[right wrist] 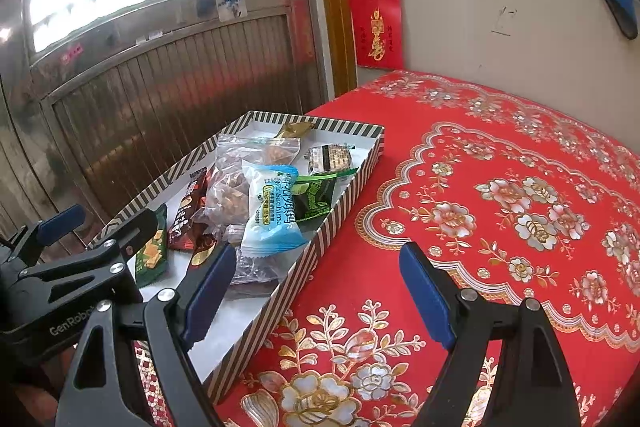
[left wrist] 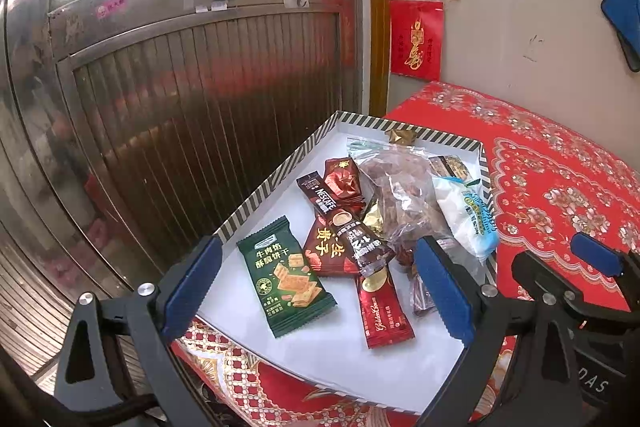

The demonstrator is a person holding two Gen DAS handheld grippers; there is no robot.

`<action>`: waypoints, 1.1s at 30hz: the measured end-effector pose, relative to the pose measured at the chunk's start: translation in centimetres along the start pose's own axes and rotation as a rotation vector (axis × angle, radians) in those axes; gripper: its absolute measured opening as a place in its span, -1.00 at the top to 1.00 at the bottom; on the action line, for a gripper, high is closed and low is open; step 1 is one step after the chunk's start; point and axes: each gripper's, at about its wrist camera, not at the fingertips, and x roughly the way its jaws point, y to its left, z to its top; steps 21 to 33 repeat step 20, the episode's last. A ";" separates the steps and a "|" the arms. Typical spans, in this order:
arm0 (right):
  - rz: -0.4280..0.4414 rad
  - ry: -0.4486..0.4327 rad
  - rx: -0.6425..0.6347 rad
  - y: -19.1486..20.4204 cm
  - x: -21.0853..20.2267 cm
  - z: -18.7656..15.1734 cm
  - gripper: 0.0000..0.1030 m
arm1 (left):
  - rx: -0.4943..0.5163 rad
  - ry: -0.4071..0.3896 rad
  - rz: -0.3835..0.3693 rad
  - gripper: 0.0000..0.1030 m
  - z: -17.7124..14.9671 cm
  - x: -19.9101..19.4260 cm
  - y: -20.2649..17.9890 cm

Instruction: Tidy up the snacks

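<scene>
A striped-rim box (left wrist: 276, 183) with a white floor (left wrist: 320, 343) sits on the red table and holds several snacks: a green cracker pack (left wrist: 286, 277), a Nescafe stick (left wrist: 344, 223), a red coffee stick (left wrist: 384, 311), a clear bag of brown snacks (left wrist: 404, 195) and a blue-white Sachima pack (left wrist: 468, 211). My left gripper (left wrist: 316, 291) is open above the box's near end, empty. My right gripper (right wrist: 318, 287) is open and empty over the box's right rim (right wrist: 340, 203) and the tablecloth. The Sachima pack (right wrist: 272, 211) and a green pack (right wrist: 316, 197) show in the right wrist view.
A red floral tablecloth (right wrist: 500, 211) covers the table to the right of the box. A metal door (left wrist: 180, 87) stands behind and left. Red paper hangings (left wrist: 416, 39) are on the tiled wall. The right gripper also shows in the left wrist view (left wrist: 576, 279).
</scene>
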 end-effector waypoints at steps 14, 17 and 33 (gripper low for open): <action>0.006 0.015 0.006 0.0 0.4 -0.2 -0.63 | 0.010 -0.013 0.007 -0.88 -0.1 -0.1 0.0; 0.008 0.018 0.007 -0.1 0.4 -0.1 -0.63 | 0.018 -0.027 0.011 -0.88 -0.1 -0.2 -0.1; 0.008 0.018 0.008 -0.1 0.4 -0.2 -0.63 | 0.033 -0.036 0.020 -0.88 0.1 -0.4 -0.4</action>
